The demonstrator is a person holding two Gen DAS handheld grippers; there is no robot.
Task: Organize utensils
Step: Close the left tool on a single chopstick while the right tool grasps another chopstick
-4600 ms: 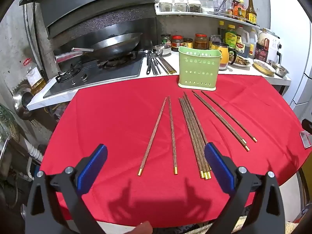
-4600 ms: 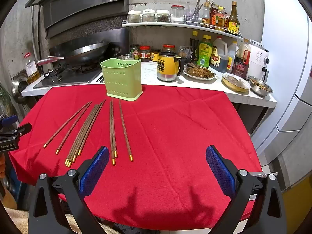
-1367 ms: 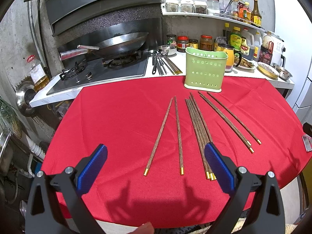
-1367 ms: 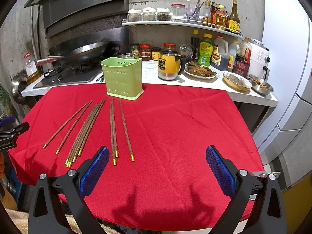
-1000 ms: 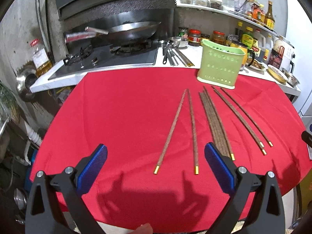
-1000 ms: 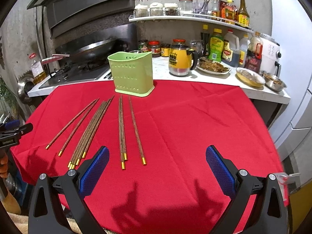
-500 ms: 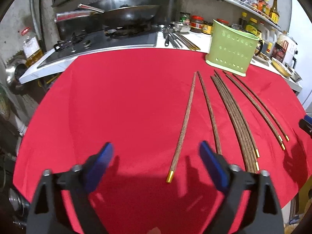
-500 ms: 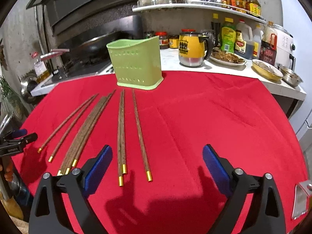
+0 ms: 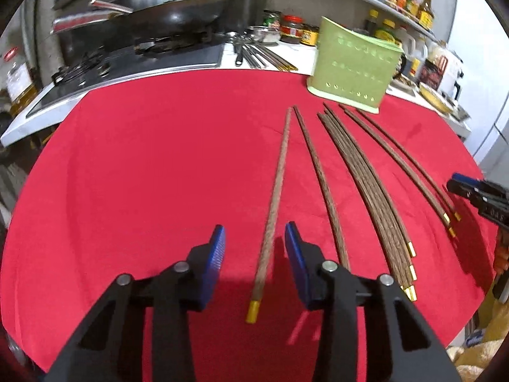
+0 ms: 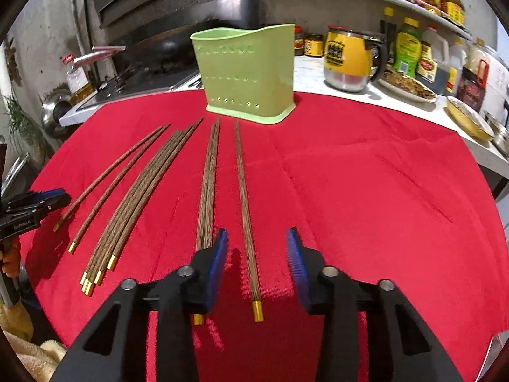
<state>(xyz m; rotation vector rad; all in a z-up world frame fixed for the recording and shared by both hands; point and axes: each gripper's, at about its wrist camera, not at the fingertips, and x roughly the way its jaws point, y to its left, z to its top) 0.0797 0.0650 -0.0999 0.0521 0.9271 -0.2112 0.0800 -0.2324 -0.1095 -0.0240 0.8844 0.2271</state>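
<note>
A red tablecloth is spread over the table, and a counter with a gas hob and a wok is seen behind it. A green perforated utensil holder is stood upright on the far part of the cloth, with a yellow mug on the counter just beyond it, to the right in the right wrist view.

Wooden chopsticks with gold-capped ends are laid out on the cloth in a fan, their thin tips toward the holder and their caps toward the grippers. A tight bundle of chopsticks is seen in the middle of the fan, with pairs and singles on either side.

The left gripper is held low over the outermost chopstick on the left. That stick is seen running between the two blue pads, with red cloth visible on both sides of it, so it is not yet pinched; the jaws are closing around it.

The right gripper is placed likewise over the outermost chopstick on the right, which is seen lying between the pads without being touched while the jaws are closing. The neighbouring pair of chopsticks is passed under the left-hand finger of this gripper, outside the gap.
</note>
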